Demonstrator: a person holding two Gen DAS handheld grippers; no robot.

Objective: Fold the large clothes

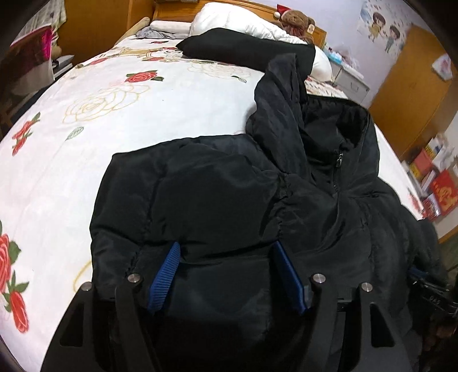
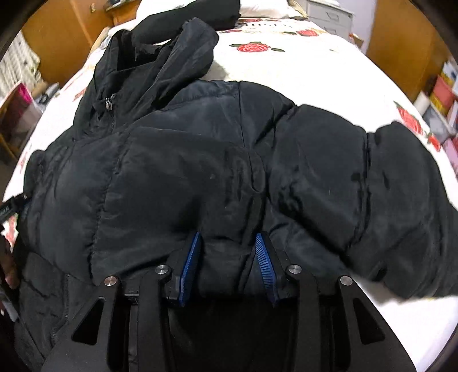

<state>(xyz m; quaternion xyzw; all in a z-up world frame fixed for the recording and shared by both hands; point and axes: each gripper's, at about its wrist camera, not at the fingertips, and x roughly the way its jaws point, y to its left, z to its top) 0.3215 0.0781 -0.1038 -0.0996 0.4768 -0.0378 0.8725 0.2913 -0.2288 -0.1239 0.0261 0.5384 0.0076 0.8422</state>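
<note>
On floral bedspread (image 1: 120, 94), black jacket (image 1: 217, 194), pillow (image 1: 246, 48) & teddy (image 1: 294, 20) behind

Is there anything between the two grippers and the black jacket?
Nothing visible. The left gripper and right gripper each already have the black jacket bunched between their fingers on the bed.

**Gripper hardware appearance**

Your left gripper (image 1: 226, 274) and right gripper (image 2: 229, 266) share one build: matte black linkage arms with triangular cut-outs, each pivot capped by a round silver pin. Your fingers (image 1: 164, 279) carry blue ribbed pads (image 2: 264, 263) set in black holders. No cables are visible.
</note>
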